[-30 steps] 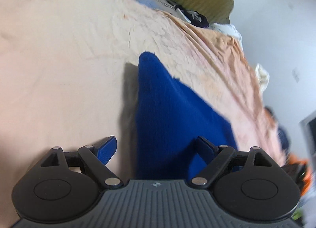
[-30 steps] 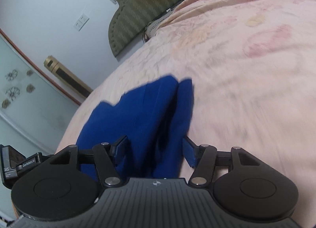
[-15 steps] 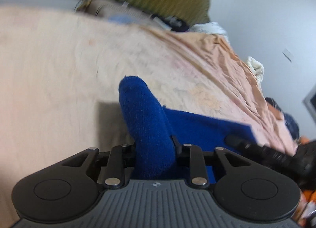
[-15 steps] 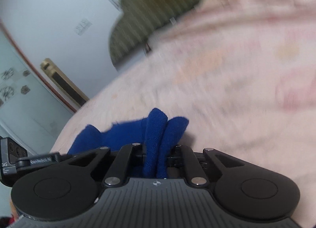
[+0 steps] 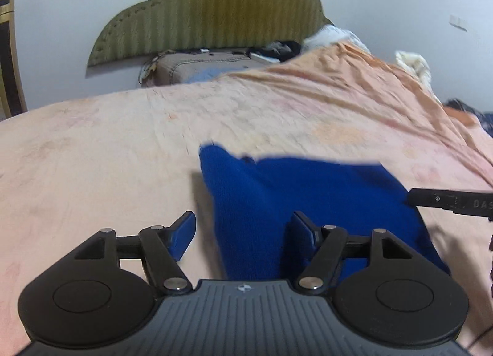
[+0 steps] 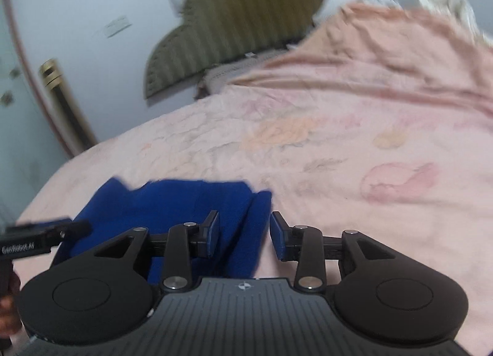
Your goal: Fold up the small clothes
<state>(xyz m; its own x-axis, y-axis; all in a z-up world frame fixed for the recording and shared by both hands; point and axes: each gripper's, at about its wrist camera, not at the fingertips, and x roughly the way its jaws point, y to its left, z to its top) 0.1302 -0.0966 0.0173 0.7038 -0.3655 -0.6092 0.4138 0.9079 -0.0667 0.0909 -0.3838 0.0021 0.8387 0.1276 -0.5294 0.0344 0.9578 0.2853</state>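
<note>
From your left wrist, the left gripper (image 5: pixel 243 229) has just been opening; its jaws stand wide, pressing nothing. The blue garment (image 5: pixel 308 202) lies flat on the peach bedspread (image 5: pixel 107 155), its left edge running between the fingers and its body spreading past the right one. This looks like a release after a fold; next, regrip an edge.

From your right wrist, the right gripper (image 6: pixel 245 234) has likewise been opening, jaws narrowly apart, the garment's right flap loose between them.

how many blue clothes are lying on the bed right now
1: a blue knit garment lies on the pink bedsheet, directly ahead of both tongs, nearer the bed's foot than the headboard. Other clothes may be hidden outside the views.
</note>
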